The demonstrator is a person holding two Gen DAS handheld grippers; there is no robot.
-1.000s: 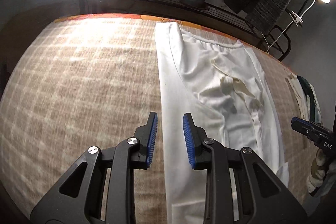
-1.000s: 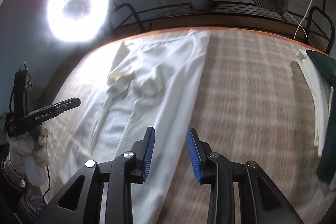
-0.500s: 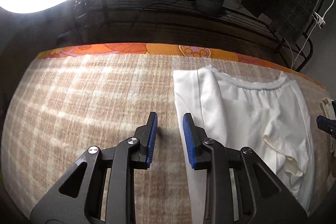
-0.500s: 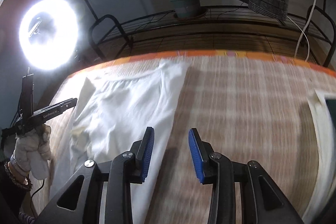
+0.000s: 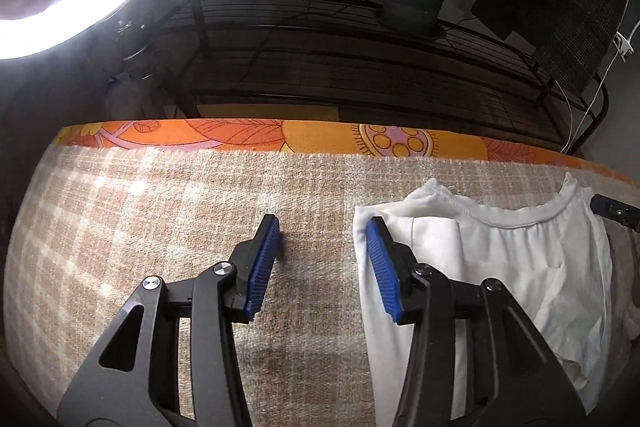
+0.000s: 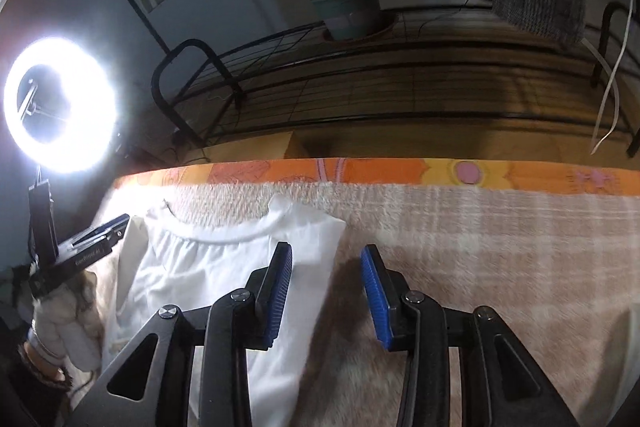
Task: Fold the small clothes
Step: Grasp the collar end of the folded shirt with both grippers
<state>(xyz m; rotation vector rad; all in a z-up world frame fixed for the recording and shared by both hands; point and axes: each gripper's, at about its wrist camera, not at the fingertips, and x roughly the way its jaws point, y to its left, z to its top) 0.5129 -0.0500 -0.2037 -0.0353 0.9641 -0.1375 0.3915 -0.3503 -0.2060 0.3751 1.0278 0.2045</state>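
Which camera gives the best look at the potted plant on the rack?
The right wrist view: the potted plant is lit, with leaves and pot clear. In the left wrist view, it sits dark and dim on the rack.

Below me lies a surface covered by a beige-and-cream checked woven blanket (image 5: 168,227) with a coarse, nubbly weave. Along its far edge an orange floral-printed sheet (image 5: 256,137) shows as a narrow band beneath the blanket. Directly on the blanket lies a white fabric garment with a gathered, elasticated waistband (image 5: 532,259), its waistband toward the far edge; in my right view the same garment (image 6: 208,267) lies left of centre. Bright light glares on the blanket's left part.
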